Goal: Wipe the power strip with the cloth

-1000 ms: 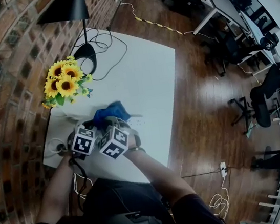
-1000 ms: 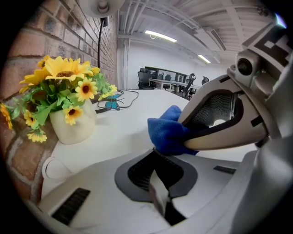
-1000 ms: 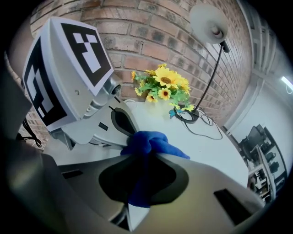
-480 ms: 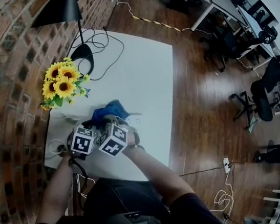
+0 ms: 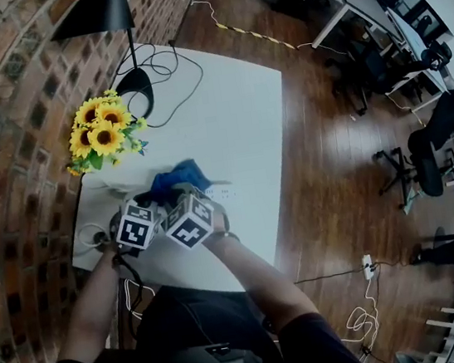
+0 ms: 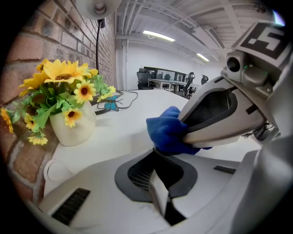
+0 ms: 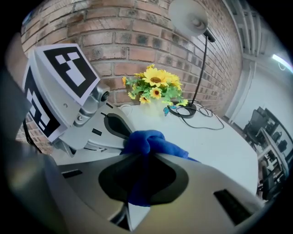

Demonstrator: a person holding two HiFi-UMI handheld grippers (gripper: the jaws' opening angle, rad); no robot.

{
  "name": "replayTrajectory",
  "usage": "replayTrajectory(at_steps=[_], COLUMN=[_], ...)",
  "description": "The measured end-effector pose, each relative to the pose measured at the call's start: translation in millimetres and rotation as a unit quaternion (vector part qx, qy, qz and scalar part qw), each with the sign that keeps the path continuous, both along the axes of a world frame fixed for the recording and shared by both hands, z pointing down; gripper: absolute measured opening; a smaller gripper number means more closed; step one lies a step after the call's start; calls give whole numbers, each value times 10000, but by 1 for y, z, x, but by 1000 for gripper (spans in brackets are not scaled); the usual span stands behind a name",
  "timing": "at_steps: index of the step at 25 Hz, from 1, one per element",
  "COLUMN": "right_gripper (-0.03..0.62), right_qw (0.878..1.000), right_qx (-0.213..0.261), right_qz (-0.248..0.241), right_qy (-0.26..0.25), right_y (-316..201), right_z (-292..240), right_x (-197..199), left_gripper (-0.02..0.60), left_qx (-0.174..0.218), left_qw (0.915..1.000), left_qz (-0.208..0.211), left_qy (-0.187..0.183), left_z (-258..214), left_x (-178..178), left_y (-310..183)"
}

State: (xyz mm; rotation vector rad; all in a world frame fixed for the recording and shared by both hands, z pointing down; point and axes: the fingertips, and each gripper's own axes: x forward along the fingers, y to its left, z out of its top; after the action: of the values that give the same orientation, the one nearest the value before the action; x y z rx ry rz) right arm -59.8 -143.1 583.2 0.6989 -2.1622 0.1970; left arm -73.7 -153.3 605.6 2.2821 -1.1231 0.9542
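My right gripper (image 5: 188,193) is shut on a blue cloth (image 5: 178,177), which bunches out ahead of its jaws (image 7: 147,142) over the white table (image 5: 236,125). In the left gripper view the cloth (image 6: 169,130) hangs under the right gripper (image 6: 215,119). Just right of the grippers a short stretch of the white power strip (image 5: 219,193) shows; the rest is hidden beneath them. Close beside on the left, my left gripper (image 5: 150,206) has its jaws closed (image 6: 160,201). Only a pale sliver shows between them, and I cannot tell what it is.
A pale vase of sunflowers (image 5: 104,139) stands at the table's left by the brick wall (image 5: 1,124). A black lamp's base (image 5: 136,84) and loose cables (image 5: 169,67) lie at the far end. A round white disc (image 6: 57,171) sits near the left edge.
The right gripper has rolled a little about its own line with the cloth still in it. The left gripper has kept still.
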Motion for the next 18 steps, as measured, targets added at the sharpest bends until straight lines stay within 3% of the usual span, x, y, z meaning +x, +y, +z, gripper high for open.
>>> replayTrajectory(at_steps=[9,18], right_gripper=[48,49], right_qw=[9998,9997], right_qx=[-179,-5], right_qz=[95,235], right_qy=[-89,-47], right_y=[2,2], right_z=[-2,-4], right_x=[6,38], left_gripper=[20,20], left_qx=[17,1], left_qw=[10000,9998], left_qz=[3,-94], left_qy=[-54,-166], left_z=[1,0], left_x=[0,0], left_y=[0,0])
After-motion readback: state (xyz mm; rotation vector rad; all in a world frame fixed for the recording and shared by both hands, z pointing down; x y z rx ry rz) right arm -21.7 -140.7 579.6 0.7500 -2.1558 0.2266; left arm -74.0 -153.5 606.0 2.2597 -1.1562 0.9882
